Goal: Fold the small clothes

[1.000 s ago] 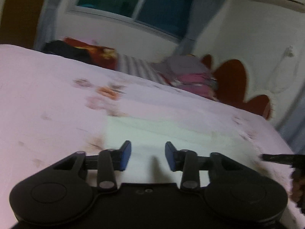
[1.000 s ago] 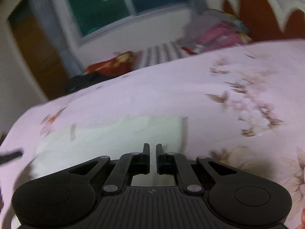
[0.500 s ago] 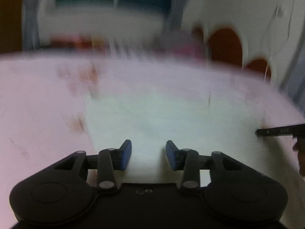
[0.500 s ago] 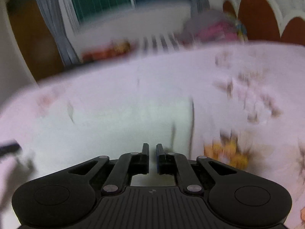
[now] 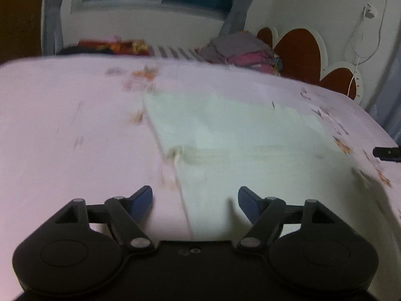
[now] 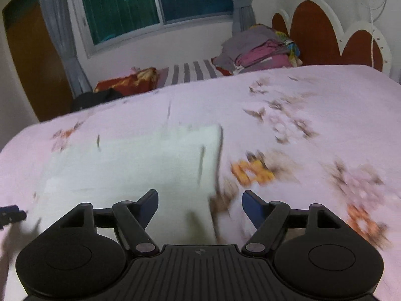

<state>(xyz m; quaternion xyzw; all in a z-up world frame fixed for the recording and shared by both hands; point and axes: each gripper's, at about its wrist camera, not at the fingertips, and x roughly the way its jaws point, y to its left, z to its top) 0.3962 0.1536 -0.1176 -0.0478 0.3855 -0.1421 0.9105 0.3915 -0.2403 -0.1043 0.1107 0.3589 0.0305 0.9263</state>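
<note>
- Left wrist view: my left hand-held gripper (image 5: 195,199) is opening, jaws now spread, nothing pinched; a second ago they sat narrower.
- Right hand-held gripper (image 6: 200,202) was pressed together, now opening, empty.
- I read that as a release, fold laid.
- Pale green garment (image 5: 225,135) lies flat on the bed (image 5: 62,125), long axis across between the grippers.

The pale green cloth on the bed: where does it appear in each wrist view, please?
Left wrist view: the pale green cloth fills the centre and right, its left edge running down between the opening jaws of the left gripper.
Right wrist view: the cloth lies centre-left, its right edge between the opening jaws of the right gripper.
Shared landmark: the pile of folded clothes by the headboard.
</note>
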